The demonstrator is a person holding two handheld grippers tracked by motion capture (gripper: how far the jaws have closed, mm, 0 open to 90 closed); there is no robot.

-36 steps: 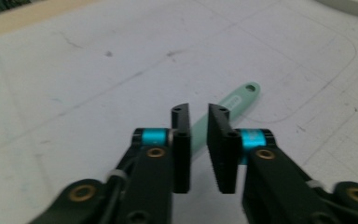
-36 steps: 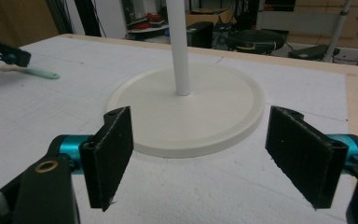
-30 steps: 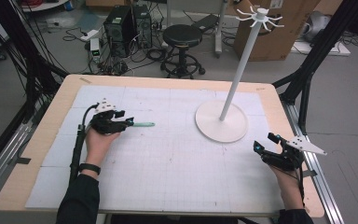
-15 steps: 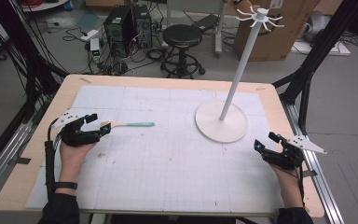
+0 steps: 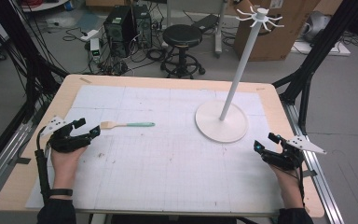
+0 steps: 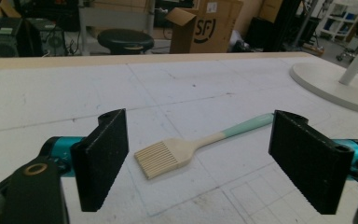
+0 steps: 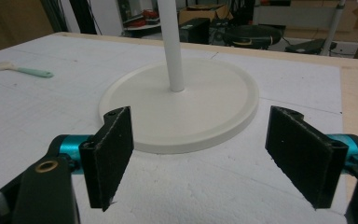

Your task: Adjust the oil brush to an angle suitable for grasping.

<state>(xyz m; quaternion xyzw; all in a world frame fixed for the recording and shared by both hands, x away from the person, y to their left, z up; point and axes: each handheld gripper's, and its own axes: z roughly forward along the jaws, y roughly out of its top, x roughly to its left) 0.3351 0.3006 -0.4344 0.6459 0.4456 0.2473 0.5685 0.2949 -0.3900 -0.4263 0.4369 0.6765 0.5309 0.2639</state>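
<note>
A small brush (image 5: 126,124) with pale bristles and a mint-green handle lies flat on the white gridded mat (image 5: 168,163), left of centre. My left gripper (image 5: 87,129) rests just left of its bristle end, apart from it. In the left gripper view the brush (image 6: 191,149) lies a little beyond the jaws, and the left gripper (image 6: 200,140) is open. Its jaws have just opened wide and then eased in slightly, with nothing between them. My right gripper (image 5: 264,142) stands open and empty near the right edge, facing the stand's base (image 7: 205,107).
A white hook stand rises from a round base (image 5: 221,121) at the right of the mat, its pole (image 5: 240,65) topped by several prongs (image 5: 260,16). The wooden table edge (image 5: 270,93) frames the mat. A stool, computer towers and boxes stand beyond the far side.
The left hand has drawn back to the left, off the brush it was holding. The brush now lies free on the mat. The right hand has not moved.
</note>
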